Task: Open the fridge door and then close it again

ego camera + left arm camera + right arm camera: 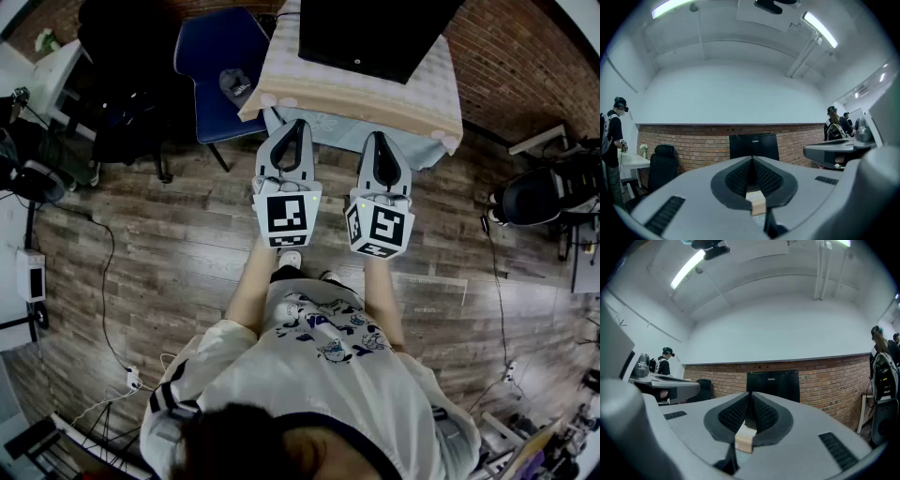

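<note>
Both closed: left tongs (298, 124), right tongs (380, 136) near table (349, 99).

Left gripper (298, 127) and right gripper (380, 139) face the black fridge (375, 33).

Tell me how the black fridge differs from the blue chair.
The fridge is black; the chair is blue. The fridge stands on the cloth-covered table; the chair stands on the floor, left of it. Both stand near the brick wall.
</note>
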The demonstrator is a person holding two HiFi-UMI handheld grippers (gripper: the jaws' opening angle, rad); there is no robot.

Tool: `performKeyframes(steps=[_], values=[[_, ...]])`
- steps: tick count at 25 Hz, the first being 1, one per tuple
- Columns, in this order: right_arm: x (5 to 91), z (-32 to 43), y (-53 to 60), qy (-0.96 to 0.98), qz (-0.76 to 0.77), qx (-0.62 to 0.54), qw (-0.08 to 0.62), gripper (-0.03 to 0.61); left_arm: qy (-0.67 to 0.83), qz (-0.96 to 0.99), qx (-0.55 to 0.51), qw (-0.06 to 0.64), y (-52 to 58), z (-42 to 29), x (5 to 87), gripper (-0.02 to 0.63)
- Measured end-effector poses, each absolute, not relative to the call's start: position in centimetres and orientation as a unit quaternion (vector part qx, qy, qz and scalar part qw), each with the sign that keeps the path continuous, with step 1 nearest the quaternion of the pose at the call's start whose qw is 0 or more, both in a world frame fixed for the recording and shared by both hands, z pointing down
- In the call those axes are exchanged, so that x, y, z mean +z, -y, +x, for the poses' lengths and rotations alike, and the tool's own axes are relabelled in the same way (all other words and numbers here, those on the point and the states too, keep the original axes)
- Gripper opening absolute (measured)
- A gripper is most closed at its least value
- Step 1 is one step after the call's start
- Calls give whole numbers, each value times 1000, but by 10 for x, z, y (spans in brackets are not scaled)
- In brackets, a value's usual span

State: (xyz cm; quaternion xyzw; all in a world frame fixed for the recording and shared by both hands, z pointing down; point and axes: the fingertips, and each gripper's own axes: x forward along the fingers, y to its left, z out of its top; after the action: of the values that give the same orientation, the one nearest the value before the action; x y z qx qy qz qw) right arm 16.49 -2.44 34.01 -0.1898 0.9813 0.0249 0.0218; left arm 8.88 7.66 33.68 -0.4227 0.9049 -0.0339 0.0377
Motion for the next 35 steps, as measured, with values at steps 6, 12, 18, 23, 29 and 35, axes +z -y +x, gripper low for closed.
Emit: performKeyframes(steps=[6,12,18,23,29,35], values=[[342,157,18,-981,-190,26,19,41,-904,-424,-33,37,-82,80,338,18],[344,145,9,-981,-192,22,20,41,-902,-428,-33,36,-89,68,341,18],[347,137,-1,-978,-207,14,18,41,-898,-437,-33,38,-102,56,340,18],[356,132,-7,-977,-213,9,4,41,-899,-435,-30,25,-112,44,348,18],[367,120,2,-978,-209,-1,-8,41,-903,-429,-31,8,-107,30,361,18],[372,86,23,-979,-202,-8,-7,41,-906,-421,-36,2,-89,-2,368,18]])
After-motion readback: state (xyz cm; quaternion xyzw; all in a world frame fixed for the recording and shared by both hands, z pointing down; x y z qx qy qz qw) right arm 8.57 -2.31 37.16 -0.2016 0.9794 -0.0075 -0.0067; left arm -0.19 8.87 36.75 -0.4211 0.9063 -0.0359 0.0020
